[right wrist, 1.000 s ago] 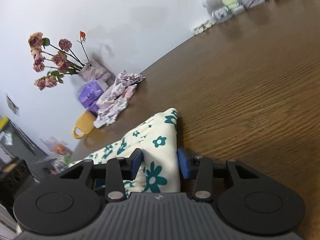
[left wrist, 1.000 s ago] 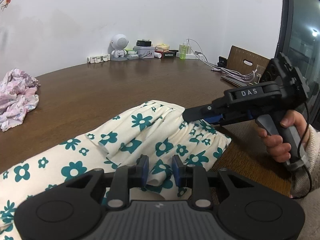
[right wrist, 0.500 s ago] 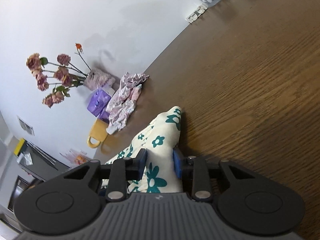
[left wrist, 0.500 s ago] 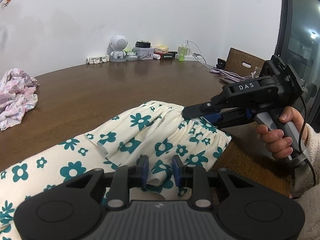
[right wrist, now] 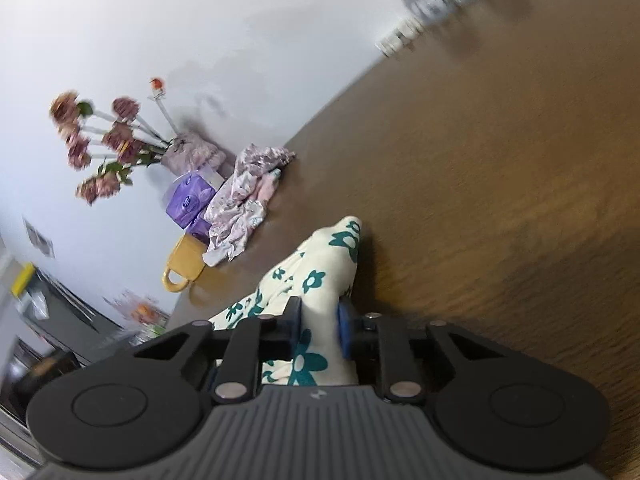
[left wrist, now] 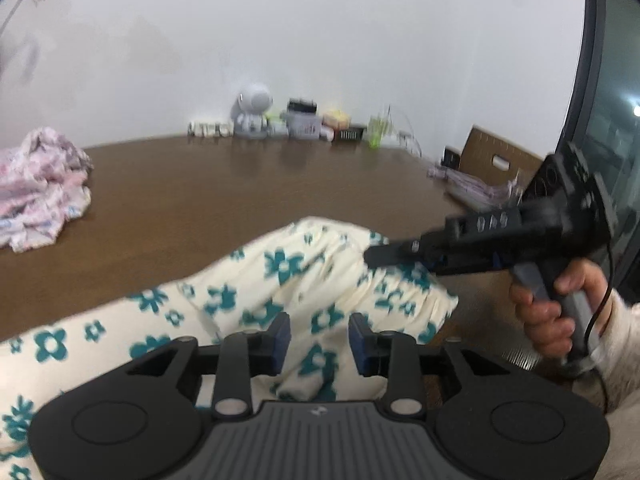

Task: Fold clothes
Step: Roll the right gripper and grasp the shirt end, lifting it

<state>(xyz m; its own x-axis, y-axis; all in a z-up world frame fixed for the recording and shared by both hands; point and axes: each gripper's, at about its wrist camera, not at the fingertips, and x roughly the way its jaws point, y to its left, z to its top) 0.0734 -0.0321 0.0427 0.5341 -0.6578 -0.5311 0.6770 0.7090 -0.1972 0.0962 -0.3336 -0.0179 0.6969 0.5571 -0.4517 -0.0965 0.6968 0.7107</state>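
A cream garment with teal flowers (left wrist: pixel 280 280) lies on the brown wooden table (left wrist: pixel 240 192). My left gripper (left wrist: pixel 318 342) is shut on a fold of the garment at its near edge. My right gripper (right wrist: pixel 318 330) is shut on the garment's far right corner (right wrist: pixel 332 264) and holds it raised off the table. The right gripper also shows in the left wrist view (left wrist: pixel 380 256), with its tip on the cloth and the hand gripping its handle.
A crumpled pink garment (left wrist: pixel 36 192) lies at the table's left, also in the right wrist view (right wrist: pixel 244 200). A small white robot figure (left wrist: pixel 254 114), boxes and cables line the far edge. Dried flowers (right wrist: pixel 104 140), purple tissue packs (right wrist: pixel 188 200) and a yellow mug (right wrist: pixel 184 264) stand at the left end.
The right gripper has closed tighter on the garment corner and lifted and rolled. The left gripper's view has dropped slightly, still holding its fold.
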